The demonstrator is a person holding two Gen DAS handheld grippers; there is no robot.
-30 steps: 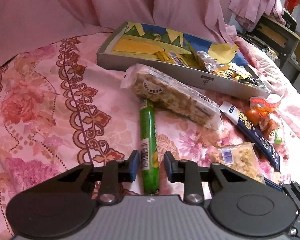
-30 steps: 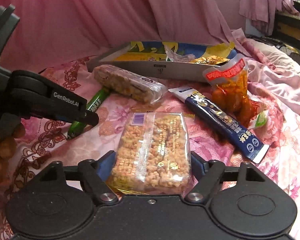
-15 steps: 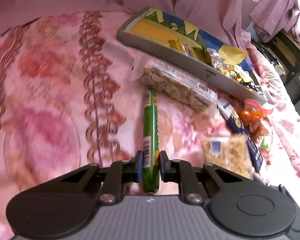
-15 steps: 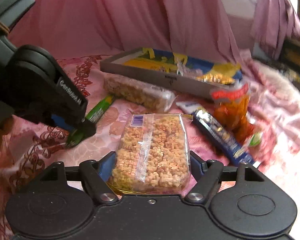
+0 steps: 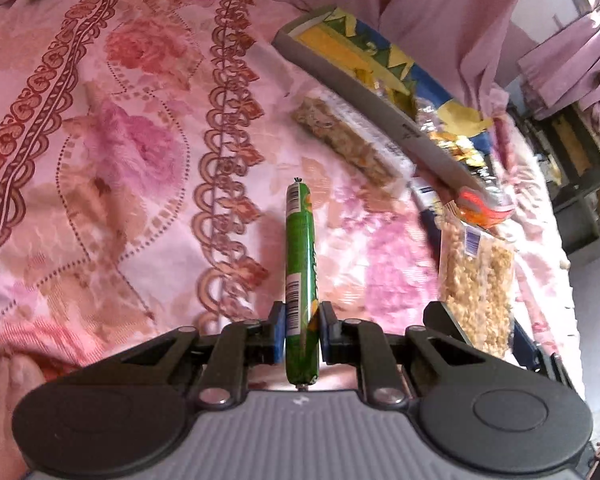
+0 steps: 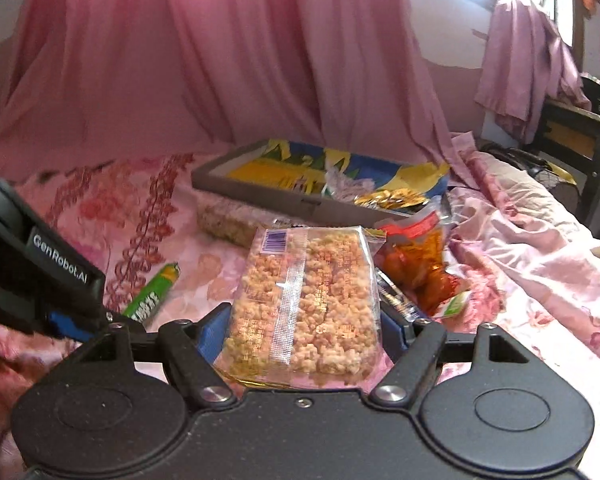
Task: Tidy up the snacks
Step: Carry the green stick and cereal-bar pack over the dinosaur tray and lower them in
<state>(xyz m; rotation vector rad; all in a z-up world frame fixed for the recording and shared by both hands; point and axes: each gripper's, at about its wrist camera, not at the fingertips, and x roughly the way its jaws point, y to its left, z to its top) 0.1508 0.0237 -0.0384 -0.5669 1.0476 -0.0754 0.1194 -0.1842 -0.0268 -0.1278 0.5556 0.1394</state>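
- On the bed (image 5: 112, 152), covered by a pink floral sheet, snack packs lie loose in front of a shallow tray (image 6: 256, 190).
- Left gripper (image 5: 300, 330): jaws pressed onto a green stick (image 5: 300, 264), pinching it near its lower end. The stick points away from the camera, and its far tip stands above the sheet.
- In the right wrist view, the left gripper (image 6: 100, 320) shows at the left edge with the stick (image 6: 152, 296) protruding from it at a slant.
- Right gripper (image 6: 300, 334): jaws spread wide, with a clear crisp pack (image 6: 304, 300) clamped between the blue pads. The pack's barcode end faces away from the camera.
- In the left wrist view, the crisp pack (image 5: 476, 288) appears at the right, beside the stick but not touching it.
- Tray: grey outer wall, yellow-and-blue printed interior. It holds crumpled gold and clear wrappers (image 6: 384, 198) toward its right end.
- A long cereal bar (image 5: 344, 140) in clear wrap lies on the sheet just in front of the tray's near wall, parallel to it.
- An orange-red bag (image 6: 416, 264) lies right of the crisp pack, near the tray's right corner.
- A dark blue pack (image 6: 400, 300) lies partly hidden under the crisp pack and the orange-red bag.
- Pink curtains (image 6: 228, 52) hang behind the tray.
- Dark furniture (image 6: 580, 140) stands at the far right, beyond the bed.
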